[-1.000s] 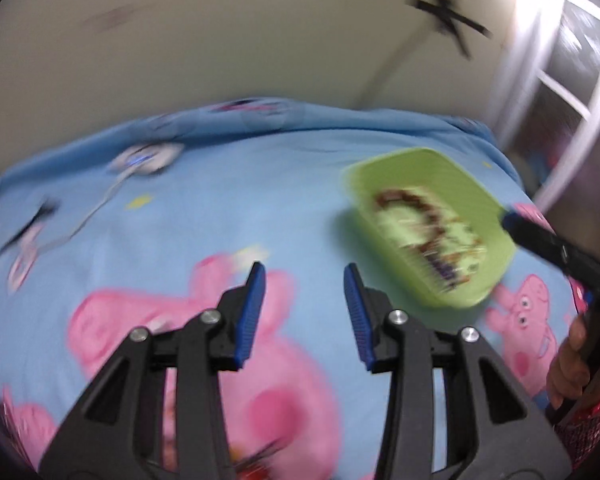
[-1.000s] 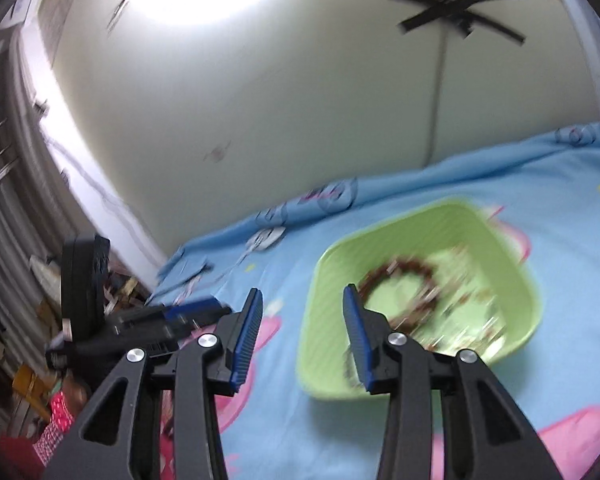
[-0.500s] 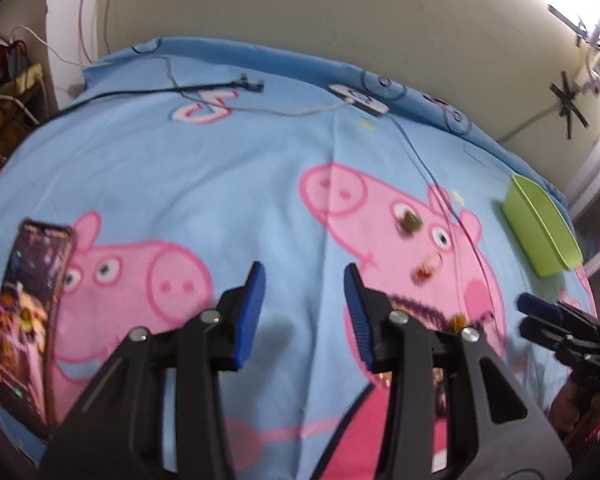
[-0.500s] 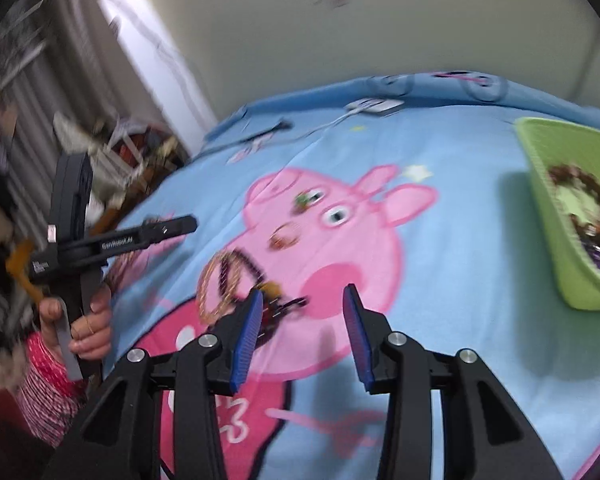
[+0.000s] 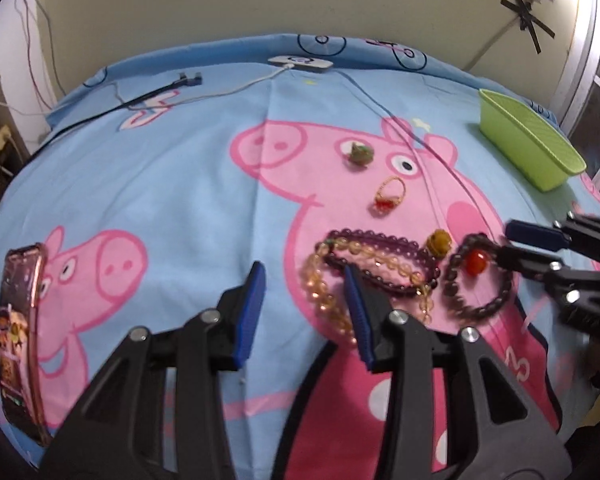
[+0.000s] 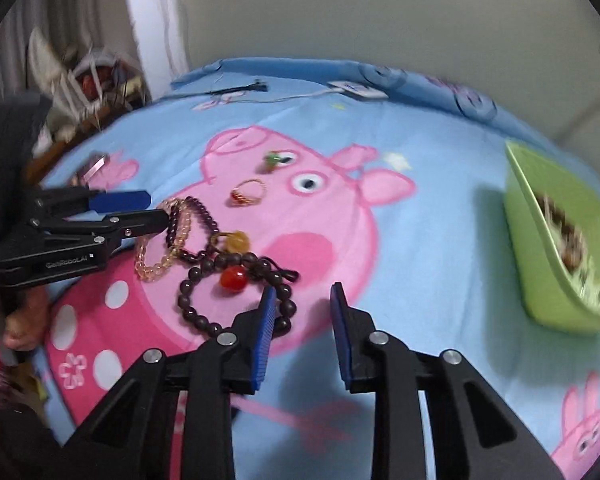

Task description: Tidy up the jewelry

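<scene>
On the pig-print sheet lies a dark bead bracelet [image 6: 188, 300] [image 5: 448, 280] with a red bead. My right gripper [image 6: 302, 332] [image 5: 508, 242] is over its near edge with the jaws closing. The beads sit just inside the left pad and are not pinched. An amber bracelet [image 5: 320, 292] [image 6: 152, 268] and a purple bracelet [image 5: 380, 240] overlap beside it. My left gripper [image 5: 304, 312] [image 6: 152, 208] is open at their edge, holding nothing. Farther off lie a gold ring [image 5: 388, 196] and a green ring [image 5: 358, 152]. A green basket [image 6: 540, 240] [image 5: 528, 140] holds jewelry.
A phone [image 5: 18, 328] lies near the sheet's left edge. A white charger [image 5: 300, 62] and a black cable [image 5: 160, 92] trail along the far side by the wall. An amber pendant [image 5: 439, 240] sits between the bracelets. A hand [image 6: 16, 320] holds the left gripper.
Both grippers swung away from the green basket and dropped toward the pile of bracelets. The right gripper's jaws have narrowed; the left gripper's gap is unchanged.
</scene>
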Demonstrator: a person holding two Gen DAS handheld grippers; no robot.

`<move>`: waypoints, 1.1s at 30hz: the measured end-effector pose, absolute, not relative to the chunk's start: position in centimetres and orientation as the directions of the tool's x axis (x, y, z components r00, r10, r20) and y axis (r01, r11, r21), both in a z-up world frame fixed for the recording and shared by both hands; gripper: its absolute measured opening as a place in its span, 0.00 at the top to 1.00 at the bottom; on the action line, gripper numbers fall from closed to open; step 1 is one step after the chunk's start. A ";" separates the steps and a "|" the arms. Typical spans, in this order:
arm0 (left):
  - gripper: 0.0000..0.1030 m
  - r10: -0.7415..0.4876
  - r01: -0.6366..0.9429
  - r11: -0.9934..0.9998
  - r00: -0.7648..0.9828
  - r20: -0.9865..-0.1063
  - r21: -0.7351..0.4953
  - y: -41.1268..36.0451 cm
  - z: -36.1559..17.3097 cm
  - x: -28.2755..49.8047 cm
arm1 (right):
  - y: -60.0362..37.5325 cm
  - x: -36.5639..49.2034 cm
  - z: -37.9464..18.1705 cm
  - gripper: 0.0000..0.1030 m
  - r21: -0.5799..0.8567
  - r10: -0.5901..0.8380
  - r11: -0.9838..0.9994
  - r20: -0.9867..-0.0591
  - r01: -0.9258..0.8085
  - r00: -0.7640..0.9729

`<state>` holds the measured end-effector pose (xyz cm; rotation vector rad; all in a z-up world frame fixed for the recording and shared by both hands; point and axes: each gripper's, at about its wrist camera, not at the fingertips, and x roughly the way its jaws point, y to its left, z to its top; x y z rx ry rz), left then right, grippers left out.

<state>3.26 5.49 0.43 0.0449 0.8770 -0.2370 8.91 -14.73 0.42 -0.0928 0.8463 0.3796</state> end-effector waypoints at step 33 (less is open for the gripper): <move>0.92 -0.495 0.463 0.848 0.519 -0.697 -0.258 -1.0 4.5 1.5 | -18.4 7.4 4.4 1.00 0.340 0.591 0.805 -0.540 -0.487 0.600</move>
